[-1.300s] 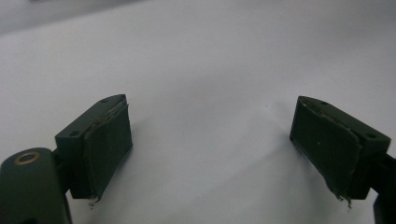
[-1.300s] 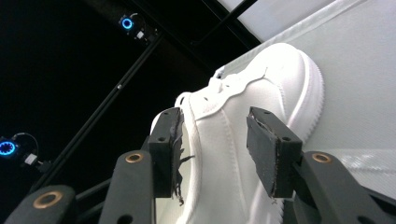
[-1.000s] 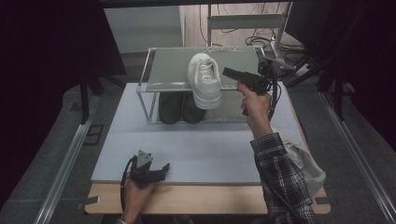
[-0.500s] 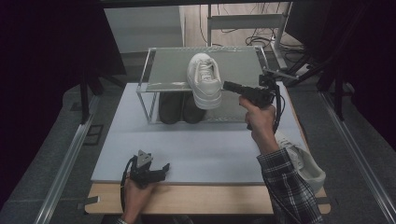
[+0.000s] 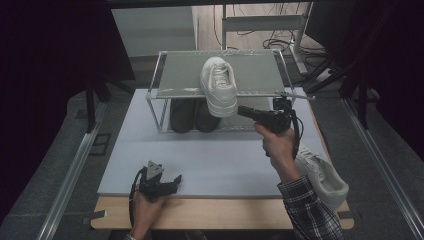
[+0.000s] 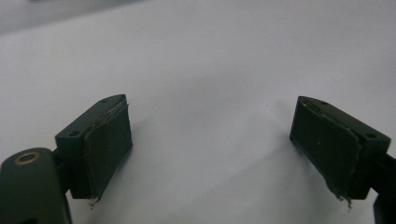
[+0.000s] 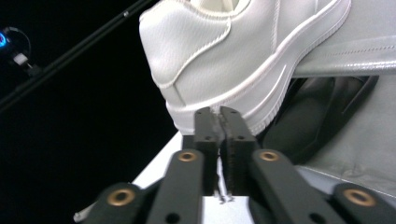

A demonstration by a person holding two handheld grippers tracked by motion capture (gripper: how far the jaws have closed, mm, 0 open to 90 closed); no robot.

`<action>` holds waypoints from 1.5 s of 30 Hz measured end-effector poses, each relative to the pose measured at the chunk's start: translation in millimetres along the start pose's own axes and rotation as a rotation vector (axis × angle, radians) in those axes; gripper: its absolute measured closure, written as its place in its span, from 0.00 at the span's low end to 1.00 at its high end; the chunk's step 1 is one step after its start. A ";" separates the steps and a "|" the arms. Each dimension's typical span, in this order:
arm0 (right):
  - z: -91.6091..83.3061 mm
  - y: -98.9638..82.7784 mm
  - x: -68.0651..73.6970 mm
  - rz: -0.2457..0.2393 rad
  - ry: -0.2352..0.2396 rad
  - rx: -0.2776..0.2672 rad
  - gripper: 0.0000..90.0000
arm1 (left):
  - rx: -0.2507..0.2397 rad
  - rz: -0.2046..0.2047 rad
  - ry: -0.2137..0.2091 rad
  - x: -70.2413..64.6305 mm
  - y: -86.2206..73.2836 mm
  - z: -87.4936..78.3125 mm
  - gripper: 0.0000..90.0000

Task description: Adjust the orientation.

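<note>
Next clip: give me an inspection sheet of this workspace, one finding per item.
Surface: pale mat on a wooden table.
Job's things: white sneaker on the rack, heel overhanging the front edge; second white sneaker at the table's right edge.
Clutter: dark shoes under the rack shelf.
Grippers: right hand-held gripper shut, empty, tips close to the sneaker's heel, jaws just closed; left hand-held gripper open, empty, over the mat.
Cables: black cable trailing from the right hand-held gripper; loose floor cables behind.
Surroundings: dark, metal rails at the sides.
</note>
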State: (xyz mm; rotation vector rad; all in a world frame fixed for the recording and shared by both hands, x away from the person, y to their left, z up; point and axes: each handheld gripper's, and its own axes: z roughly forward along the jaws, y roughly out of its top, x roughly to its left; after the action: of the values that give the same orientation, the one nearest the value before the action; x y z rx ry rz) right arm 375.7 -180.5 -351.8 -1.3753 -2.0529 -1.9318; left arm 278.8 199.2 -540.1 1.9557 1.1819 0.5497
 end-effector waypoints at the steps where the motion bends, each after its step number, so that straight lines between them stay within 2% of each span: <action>1: 0.2 -1.3 0.7 -0.010 -0.001 0.006 0.99 | 0.000 0.000 0.000 0.0 0.0 0.0 0.14; 8: 7.3 -8.6 13.4 -0.117 -0.064 0.041 0.99 | 0.000 0.000 0.000 0.0 0.0 0.0 0.14; 15: 18.7 -14.4 15.4 -0.170 -0.117 0.076 0.99 | 0.000 0.000 0.000 0.0 0.0 0.0 0.14; 18: 20.1 -13.7 13.9 -0.161 -0.110 0.063 1.00 | 0.000 -0.001 0.000 -0.1 0.0 0.0 0.14; 24: 23.5 -11.9 14.5 -0.169 -0.123 0.071 1.00 | -0.001 0.000 0.000 -0.1 0.0 0.0 0.13; 30: 37.7 -8.6 11.2 -0.157 -0.129 0.078 1.00 | -0.001 0.000 0.000 0.0 0.0 0.0 0.14; 45: 72.6 4.1 8.8 -0.166 -0.174 0.095 1.00 | -0.001 -0.001 0.000 0.0 0.0 0.0 0.14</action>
State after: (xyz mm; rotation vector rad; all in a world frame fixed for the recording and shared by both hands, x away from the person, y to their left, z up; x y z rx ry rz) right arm 411.6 -117.3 -361.3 -1.4417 -2.3754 -1.8007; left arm 278.8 199.2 -540.2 1.9544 1.1819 0.5499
